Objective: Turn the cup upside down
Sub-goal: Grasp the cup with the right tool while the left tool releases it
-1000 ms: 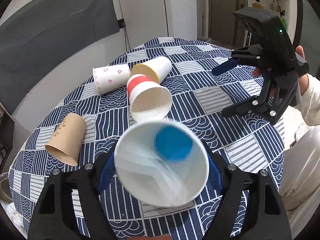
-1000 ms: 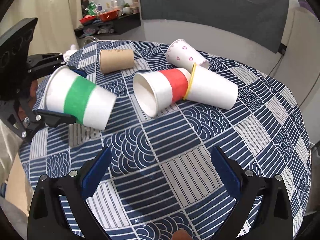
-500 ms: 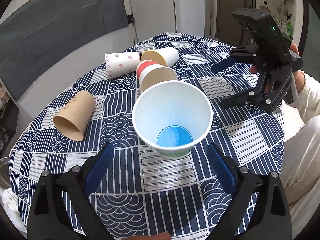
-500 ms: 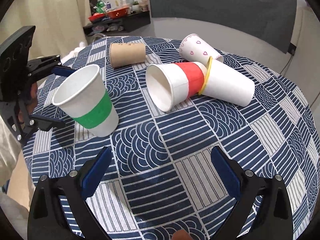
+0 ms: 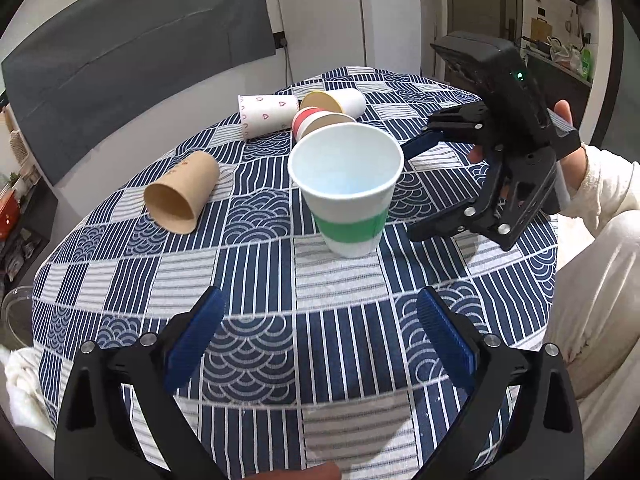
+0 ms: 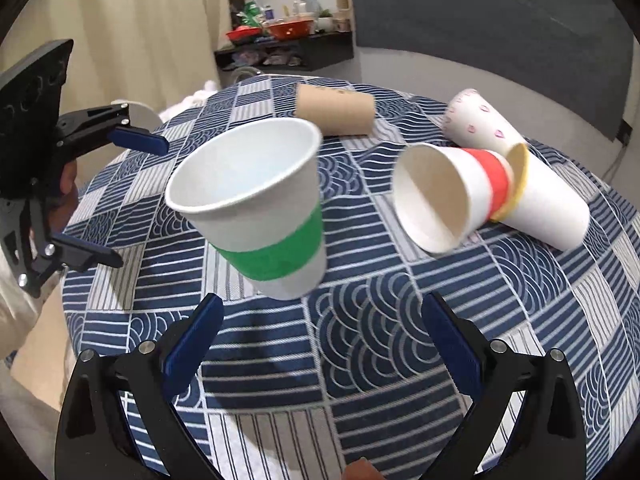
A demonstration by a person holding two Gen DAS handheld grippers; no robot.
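Plainly, the green cup (image 5: 346, 188) is seen standing mouth up on the cloth (image 5: 256, 280), in front of the red cup (image 5: 306, 116), ungripped, both the left gripper (image 5: 318, 338) and right gripper (image 6: 320, 340) spread wide, so the flip is judged undone.

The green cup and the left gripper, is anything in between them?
Nothing: in the left wrist view only bare tablecloth lies between the green-banded cup and the open left gripper.
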